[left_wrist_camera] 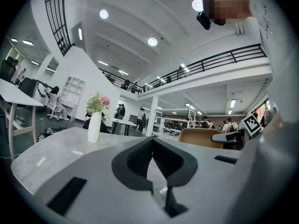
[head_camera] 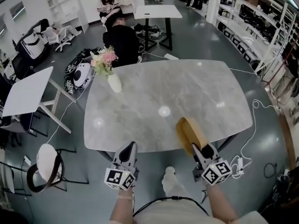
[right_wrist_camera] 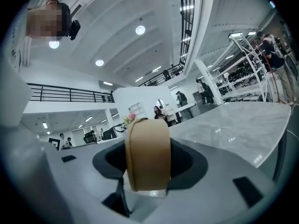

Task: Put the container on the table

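The right gripper point(head_camera: 195, 147) clamps the tan container point(head_camera: 188, 131) at the marble table's point(head_camera: 163, 85) near edge; the left gripper point(head_camera: 129, 147) is closed, empty.

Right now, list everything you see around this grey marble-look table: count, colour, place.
grey marble-look table: one, grey, centre of the head view.
tan rounded container: one, tan, over the table's near edge, held in the right gripper.
white vase of pink flowers: one, white and pink, table's far-left corner.
small white side tables: two, white, one at left, one far behind.
white-seated black-framed chair: one, on the floor, lower left.
white metal shelving: one run, white, right side.
left gripper: one, grey, shut and empty, by the near edge.
right gripper: one, grey, shut on the container.
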